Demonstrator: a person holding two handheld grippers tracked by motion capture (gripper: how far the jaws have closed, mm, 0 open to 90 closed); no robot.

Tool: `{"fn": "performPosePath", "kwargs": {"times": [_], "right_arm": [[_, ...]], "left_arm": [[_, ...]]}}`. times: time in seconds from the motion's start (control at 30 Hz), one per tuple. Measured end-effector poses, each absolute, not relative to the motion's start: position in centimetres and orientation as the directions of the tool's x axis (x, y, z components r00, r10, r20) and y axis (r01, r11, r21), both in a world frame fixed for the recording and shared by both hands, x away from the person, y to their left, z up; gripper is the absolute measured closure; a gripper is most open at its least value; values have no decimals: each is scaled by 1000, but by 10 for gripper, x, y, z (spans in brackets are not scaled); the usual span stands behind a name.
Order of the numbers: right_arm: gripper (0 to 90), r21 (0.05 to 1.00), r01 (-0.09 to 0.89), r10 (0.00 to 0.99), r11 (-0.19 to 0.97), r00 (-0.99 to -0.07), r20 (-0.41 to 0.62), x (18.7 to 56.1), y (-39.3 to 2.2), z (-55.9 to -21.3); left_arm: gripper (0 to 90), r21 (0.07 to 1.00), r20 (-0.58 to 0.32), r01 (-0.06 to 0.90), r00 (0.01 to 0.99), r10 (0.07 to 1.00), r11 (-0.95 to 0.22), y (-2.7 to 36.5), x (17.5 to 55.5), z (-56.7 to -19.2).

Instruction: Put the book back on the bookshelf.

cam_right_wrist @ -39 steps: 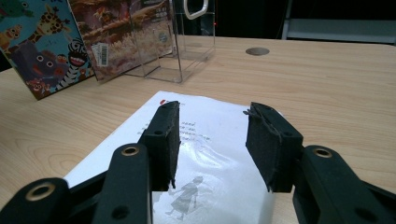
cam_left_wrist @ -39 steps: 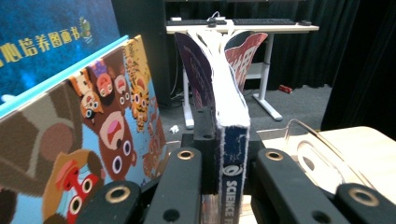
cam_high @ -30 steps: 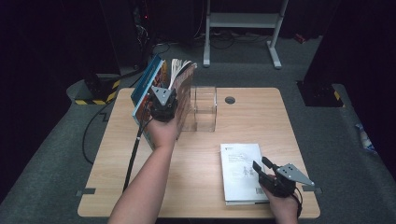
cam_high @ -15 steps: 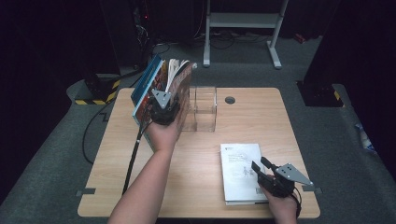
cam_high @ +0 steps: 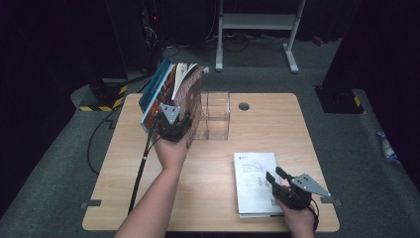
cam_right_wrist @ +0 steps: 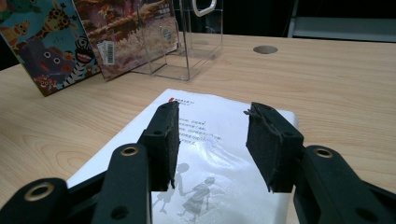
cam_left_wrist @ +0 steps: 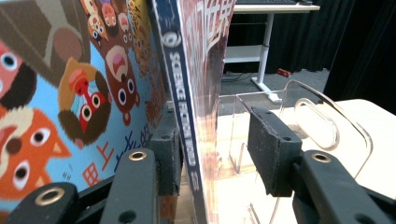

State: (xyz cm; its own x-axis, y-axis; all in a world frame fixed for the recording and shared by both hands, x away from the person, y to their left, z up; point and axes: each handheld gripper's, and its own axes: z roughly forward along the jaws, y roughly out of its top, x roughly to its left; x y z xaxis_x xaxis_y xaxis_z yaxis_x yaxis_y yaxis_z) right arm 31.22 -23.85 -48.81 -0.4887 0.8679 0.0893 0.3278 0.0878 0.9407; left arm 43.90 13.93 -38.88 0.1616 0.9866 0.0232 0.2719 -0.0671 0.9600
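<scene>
- Left gripper (cam_high: pixel 174 130) upper left of centre in the high view, at the near bottom edge of the leaning books (cam_high: pixel 173 91); fingers (cam_left_wrist: pixel 169 154) just been opening, now released, with the dark-spined book (cam_left_wrist: pixel 189 102) between them; left pad against it, right pad clear, beside the acrylic wall.
- Books tilted to the left at the left end of the clear acrylic stand (cam_high: pixel 214 115), tops overhanging toward the table's (cam_high: pixel 148 198) left back corner.
- Stand compartments to the right of the books open, room free up to the round grommet hole (cam_high: pixel 243 106).
- Right gripper (cam_high: pixel 277 179) lower right of the frame, over the near right edge of the white booklet (cam_high: pixel 255 181); fingers (cam_right_wrist: pixel 163 135) parted, grasping nothing, hovering just above the cover.
- Booklet flat, near edge close to the table's front edge; bare wood to its left and right.
</scene>
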Motion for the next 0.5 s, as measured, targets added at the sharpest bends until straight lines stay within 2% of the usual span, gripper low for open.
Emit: {"fn": "performPosePath", "kwargs": {"times": [0.5], "right_arm": [[535,941,329,869,82,-487,94,312,-240,-488]], "left_arm": [[573,962,43,260,144,989,-80,144,428,-389]]}}
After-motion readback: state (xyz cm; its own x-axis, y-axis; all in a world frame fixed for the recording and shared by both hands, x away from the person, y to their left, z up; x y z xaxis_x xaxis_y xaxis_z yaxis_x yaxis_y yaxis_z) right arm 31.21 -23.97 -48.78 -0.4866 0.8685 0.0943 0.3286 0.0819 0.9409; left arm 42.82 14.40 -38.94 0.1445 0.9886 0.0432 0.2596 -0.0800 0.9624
